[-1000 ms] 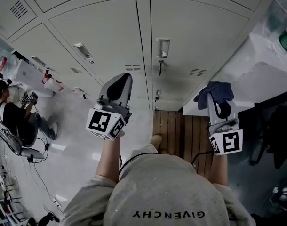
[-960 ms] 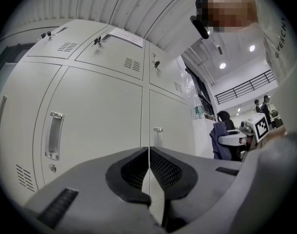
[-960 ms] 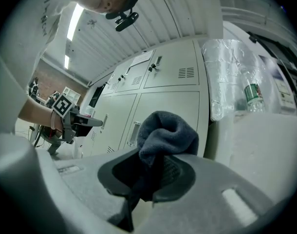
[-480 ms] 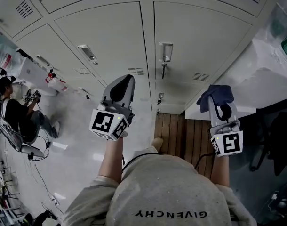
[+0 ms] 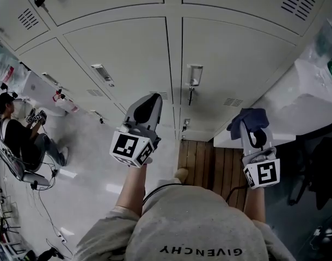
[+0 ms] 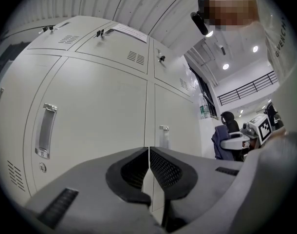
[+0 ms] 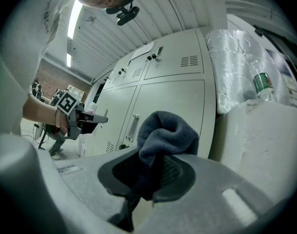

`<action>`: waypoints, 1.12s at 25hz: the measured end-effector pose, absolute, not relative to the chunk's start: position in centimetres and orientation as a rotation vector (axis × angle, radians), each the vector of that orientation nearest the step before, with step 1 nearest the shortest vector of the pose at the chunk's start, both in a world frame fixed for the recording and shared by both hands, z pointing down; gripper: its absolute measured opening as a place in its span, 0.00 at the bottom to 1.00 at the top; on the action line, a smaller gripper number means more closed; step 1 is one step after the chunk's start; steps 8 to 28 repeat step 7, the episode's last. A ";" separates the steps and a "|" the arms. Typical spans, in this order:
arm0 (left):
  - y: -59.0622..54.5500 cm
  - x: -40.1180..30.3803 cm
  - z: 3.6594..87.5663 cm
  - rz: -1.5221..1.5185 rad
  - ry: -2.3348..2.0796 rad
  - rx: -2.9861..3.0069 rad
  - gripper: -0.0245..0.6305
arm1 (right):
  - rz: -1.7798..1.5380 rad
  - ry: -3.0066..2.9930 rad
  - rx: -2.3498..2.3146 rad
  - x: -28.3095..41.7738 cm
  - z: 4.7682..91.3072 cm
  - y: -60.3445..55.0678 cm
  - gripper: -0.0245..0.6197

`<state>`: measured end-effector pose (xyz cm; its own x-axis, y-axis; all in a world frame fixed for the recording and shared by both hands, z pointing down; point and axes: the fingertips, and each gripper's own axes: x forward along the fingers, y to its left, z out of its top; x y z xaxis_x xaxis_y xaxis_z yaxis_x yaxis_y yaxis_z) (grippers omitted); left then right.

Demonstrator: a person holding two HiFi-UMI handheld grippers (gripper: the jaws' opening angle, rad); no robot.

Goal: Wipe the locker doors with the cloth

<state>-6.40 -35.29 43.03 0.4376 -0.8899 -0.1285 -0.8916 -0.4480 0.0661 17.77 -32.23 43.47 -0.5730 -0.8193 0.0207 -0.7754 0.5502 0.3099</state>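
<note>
Head view: I am facing a bank of pale grey locker doors (image 5: 122, 53), each with a metal handle (image 5: 194, 75) and a small vent. The left gripper (image 5: 153, 98) points at the doors near the seam between two lower ones, its marker cube nearest me. The right gripper (image 5: 249, 125) is out to the right with the dark blue cloth (image 5: 256, 115) bunched over its tip, in front of the corner where the lockers meet a white block (image 5: 296, 102). A strip of wooden flooring (image 5: 209, 156) lies below, between the two arms. A seated person (image 5: 13, 137) is at far left, well apart. Left gripper view: the left gripper (image 6: 148, 151) is clenched, jaws pressed together with nothing between them, aimed at the locker doors (image 6: 100, 111); a handle (image 6: 45, 130) shows at left. The right gripper (image 6: 236, 140) and the cloth (image 6: 219, 141) appear at right. Right gripper view: the right gripper (image 7: 156, 165) is grasping the cloth (image 7: 168, 130), which bulges up out of the jaws in a rounded wad and hangs down below them. Behind it stand the locker doors (image 7: 168, 101), apart from the cloth. The left gripper (image 7: 92, 120) shows at left; a bottle (image 7: 261, 86) stands on the white block (image 7: 265, 145) at right.
</note>
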 end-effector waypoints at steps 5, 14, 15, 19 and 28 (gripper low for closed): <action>-36.7 -5.8 43.5 0.213 1.610 -2.681 0.05 | -0.357 -2.611 1.382 18.1 44.3 -32.9 0.13; -37.3 -5.6 43.7 0.202 1.595 -2.692 0.05 | -0.337 -2.613 1.396 18.2 44.6 -33.2 0.13; -37.3 -5.6 43.7 0.202 1.595 -2.692 0.05 | -0.337 -2.613 1.396 18.2 44.6 -33.2 0.13; -37.3 -5.6 43.7 0.202 1.595 -2.692 0.05 | -0.337 -2.613 1.396 18.2 44.6 -33.2 0.13; -37.3 -5.6 43.7 0.202 1.595 -2.692 0.05 | -0.337 -2.613 1.396 18.2 44.6 -33.2 0.13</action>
